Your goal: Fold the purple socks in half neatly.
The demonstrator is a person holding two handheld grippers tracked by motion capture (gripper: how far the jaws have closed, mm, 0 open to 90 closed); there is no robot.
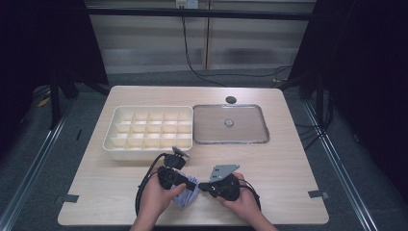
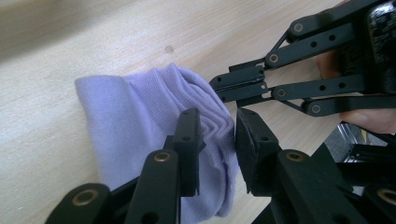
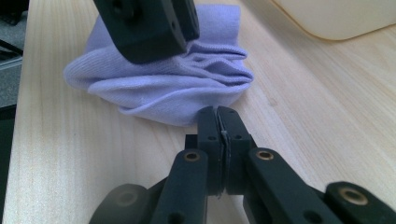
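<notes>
The left claw [image 2: 217,140] stands released over the folded lilac sock [image 2: 140,121], probably to pinch it; at 3 o'clock the right claw [image 3: 218,135] is clenched, empty.

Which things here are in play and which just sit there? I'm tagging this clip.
In play:
- folded lilac knit sock, on the table between both tools
- left tool, jaws open around the sock's folds
- right tool, jaws shut, tip at the sock's edge

Lying about:
- cream plastic divided box, cells look empty
- clear flat lid beside it

No readable text, label or number appears anywhere.
</notes>
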